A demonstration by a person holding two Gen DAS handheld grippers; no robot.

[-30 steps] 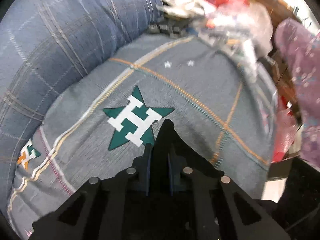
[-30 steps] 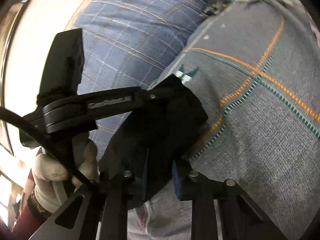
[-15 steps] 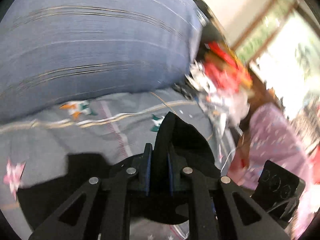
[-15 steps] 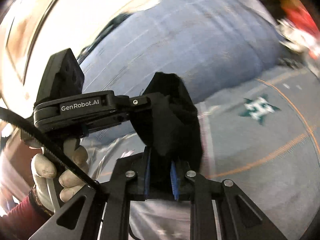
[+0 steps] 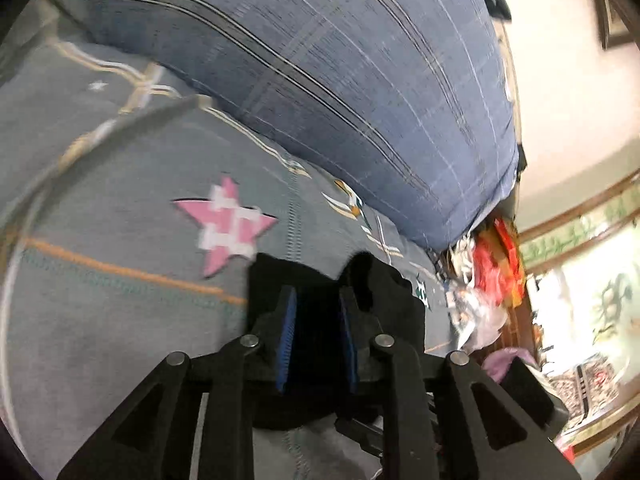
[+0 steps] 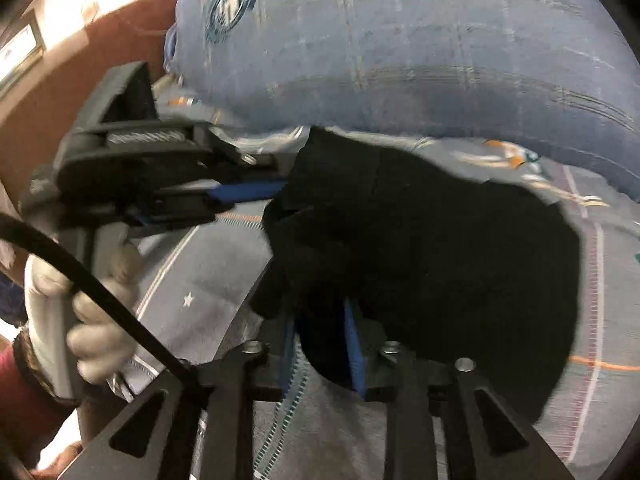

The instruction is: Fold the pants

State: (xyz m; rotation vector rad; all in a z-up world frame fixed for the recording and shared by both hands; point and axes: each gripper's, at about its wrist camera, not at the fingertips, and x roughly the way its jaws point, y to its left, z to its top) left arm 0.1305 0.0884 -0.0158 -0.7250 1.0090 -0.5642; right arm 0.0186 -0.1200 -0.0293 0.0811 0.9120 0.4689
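The black pants (image 6: pixel 440 248) lie in a bunched heap on the grey bedspread (image 6: pixel 224 280). My right gripper (image 6: pixel 320 320) has its blue-padded jaws a little apart with black cloth lying between them. My left gripper (image 5: pixel 316 296) also stands slightly open, with the black pants (image 5: pixel 384 292) bunched between and around its fingers. The left gripper also shows in the right wrist view (image 6: pixel 276 196), at the pants' left edge, held by a white-gloved hand (image 6: pixel 80 320).
A big blue plaid pillow (image 5: pixel 360 80) lies along the far side of the bed; it also shows in the right wrist view (image 6: pixel 420 40). A pink star (image 5: pixel 228 224) marks the bedspread. A clutter of red and white things (image 5: pixel 488 276) sits past the bed's end.
Both grippers have swung down onto the bedspread with the pants. Their jaws, tightly shut on the cloth before, now stand slightly apart. The pants now rest on the bed.
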